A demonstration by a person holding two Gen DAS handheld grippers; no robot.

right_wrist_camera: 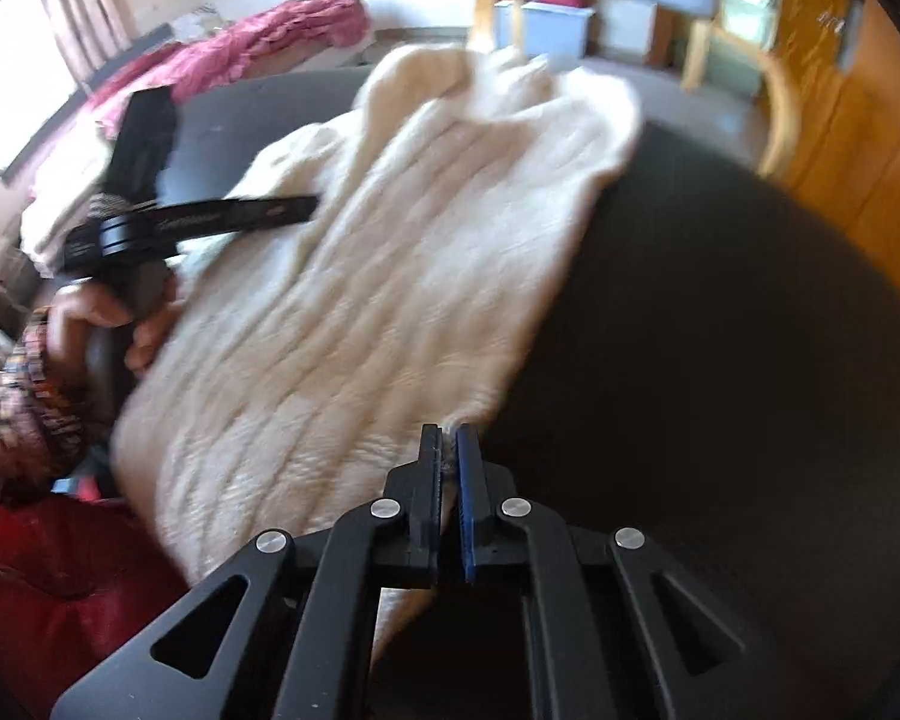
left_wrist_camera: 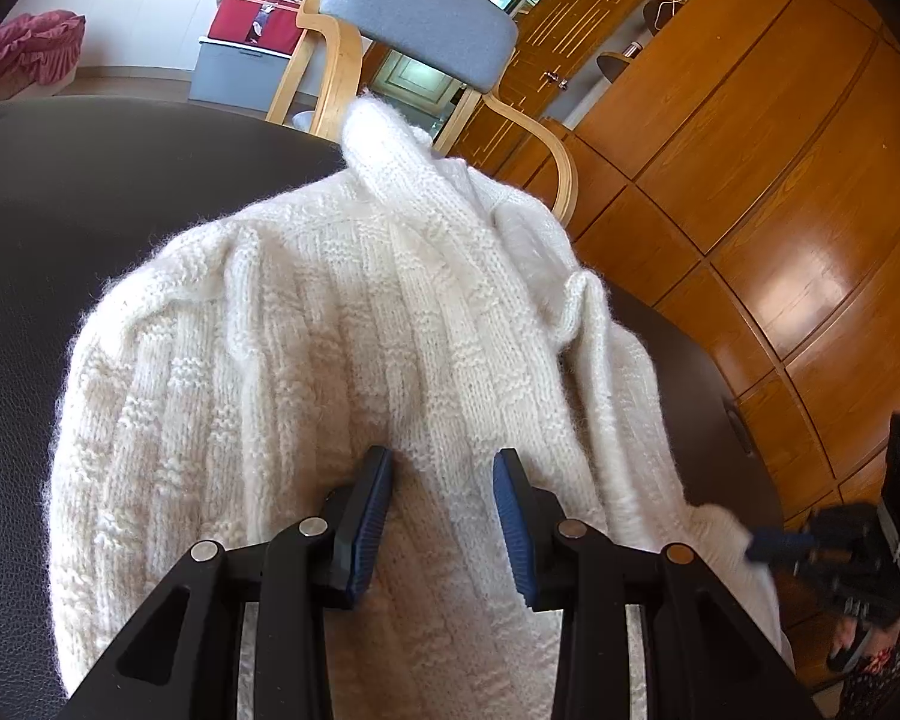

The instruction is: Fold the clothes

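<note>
Black right gripper is pinched tight on the near edge of the white sweater. Toward ten o'clock, the left gripper stands half apart, pressing on the sweater's middle, which lies across the dark table.

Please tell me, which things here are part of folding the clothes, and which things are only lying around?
Part of the job:
- cream knitted sweater
- left tool, open over it
- right tool, shut on its edge
- dark table

Only lying around:
- grey chair
- red box
- pink cloth
</note>
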